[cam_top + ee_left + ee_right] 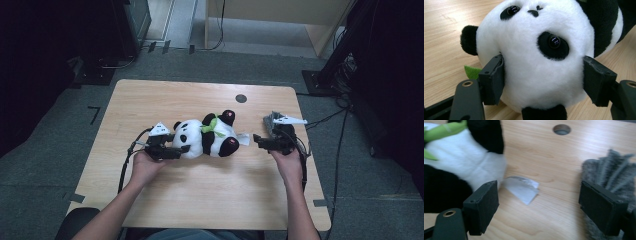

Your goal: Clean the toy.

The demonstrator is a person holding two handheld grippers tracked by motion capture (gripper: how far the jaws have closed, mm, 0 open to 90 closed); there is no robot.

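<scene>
panda: the stuffed panda [207, 137] is lying on its side about mid-bench, head toward my left hand, feet toward my right. In the left gripper view [536, 57] it's basically all face, and the body runs off the top right corner so I can't see the rest from there.

left gripper: the left gripper [167, 148] has its jaws around the panda's head, one on each side. The near jaw is pressed right into the fur; the far one looks like it's touching too, so I'd call it gripping the head. The bottom of the head is cut off by the frame edge.

right gripper: the right gripper [260, 140] sits just past the panda's feet with its jaws spread wide and nothing between them but bare wood. In the right gripper view they're a bit blurry.

tag: there's a white tag [522, 188] sticking out from the panda's rear end, lying flat on the wood between the jaws, not touched. Can't read anything on it.

grey thing: a furry grey thing [614, 172] is behind the right jaw, half covered by it and cut off at the edge, honestly can't tell what it is.

green scarf: the green scarf [212, 125] is round the panda's neck, mostly out of frame in the gripper views.

bench: light wood bench [200, 200] with a round hole [241, 98] near the far edge.
</scene>
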